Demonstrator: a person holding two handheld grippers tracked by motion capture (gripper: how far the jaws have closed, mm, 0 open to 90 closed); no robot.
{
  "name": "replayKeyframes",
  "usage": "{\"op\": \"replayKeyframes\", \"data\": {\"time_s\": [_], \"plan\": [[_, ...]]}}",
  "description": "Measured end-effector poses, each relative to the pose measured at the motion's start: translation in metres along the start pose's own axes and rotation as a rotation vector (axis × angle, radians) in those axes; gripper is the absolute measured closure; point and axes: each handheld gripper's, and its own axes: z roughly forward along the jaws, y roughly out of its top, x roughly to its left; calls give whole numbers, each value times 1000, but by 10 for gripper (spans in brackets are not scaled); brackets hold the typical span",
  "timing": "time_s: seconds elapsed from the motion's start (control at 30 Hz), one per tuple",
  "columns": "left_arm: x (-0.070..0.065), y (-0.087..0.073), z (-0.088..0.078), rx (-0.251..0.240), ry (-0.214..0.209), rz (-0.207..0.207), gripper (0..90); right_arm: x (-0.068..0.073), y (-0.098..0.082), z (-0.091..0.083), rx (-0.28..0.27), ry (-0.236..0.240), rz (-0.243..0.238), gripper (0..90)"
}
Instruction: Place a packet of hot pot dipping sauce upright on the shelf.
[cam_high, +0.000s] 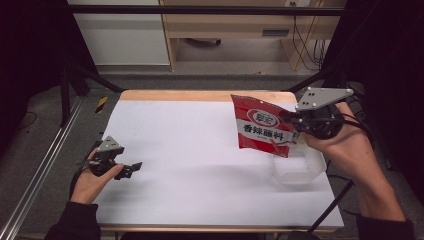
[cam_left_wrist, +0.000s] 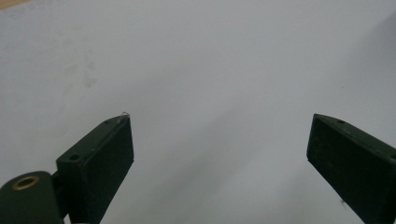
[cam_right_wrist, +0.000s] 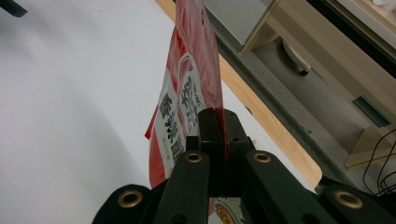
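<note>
A red snack packet (cam_high: 262, 126) with a white label hangs in the air over the right side of the white table (cam_high: 190, 155). My right gripper (cam_high: 292, 120) is shut on the packet's right edge, held up by a hand. In the right gripper view the two black jaws pinch the thin red packet (cam_right_wrist: 191, 74) edge-on at my right gripper (cam_right_wrist: 219, 116). Below the packet sits a clear plastic tub (cam_high: 298, 169). My left gripper (cam_high: 134, 168) rests low at the table's left side, open; in its own view my left gripper (cam_left_wrist: 219, 121) has nothing between its jaws but bare white surface.
The table has a wooden far edge (cam_high: 200, 95). Beyond it stand a wooden cabinet (cam_high: 240, 25) and cables (cam_high: 310, 45). Dark frame bars run along the left (cam_high: 45, 165) and right sides. Bare white tabletop spreads across the middle.
</note>
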Motion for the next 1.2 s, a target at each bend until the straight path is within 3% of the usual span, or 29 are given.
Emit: {"op": "replayKeyframes", "data": {"time_s": [0.4,1.2], "plan": [[1,-1,-2,-5,8,-11,75,-3,-12,-20,3,-22,21,900],[2,-5,1,2,5,-17,75,-21,-56,-33,51,-66,99,900]]}}
